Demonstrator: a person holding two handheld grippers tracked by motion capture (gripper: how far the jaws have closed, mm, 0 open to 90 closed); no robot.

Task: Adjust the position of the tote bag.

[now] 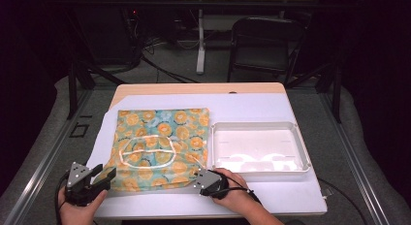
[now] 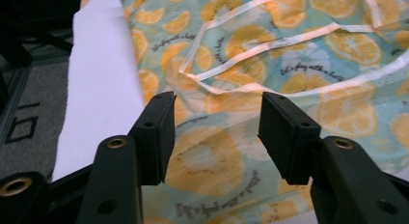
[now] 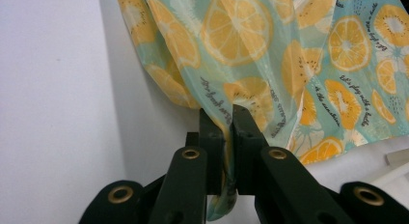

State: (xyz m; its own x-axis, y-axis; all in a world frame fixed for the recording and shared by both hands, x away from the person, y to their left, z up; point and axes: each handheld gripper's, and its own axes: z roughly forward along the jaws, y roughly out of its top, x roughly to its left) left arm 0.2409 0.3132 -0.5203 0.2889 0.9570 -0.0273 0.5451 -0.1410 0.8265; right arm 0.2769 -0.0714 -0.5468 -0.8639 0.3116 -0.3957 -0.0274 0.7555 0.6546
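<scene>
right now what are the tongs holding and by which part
The right tongs pinch the fruit-print bag by its near right corner edge. The left tongs stand open over the bag's near left corner, gripping nothing.

From my seat the table (image 1: pixel 271 111) is bright under overhead light while the room behind it sinks into black. Glare washes out the tray (image 1: pixel 260 146) floor. My high view is soft; both gripper views blur up close.
</scene>
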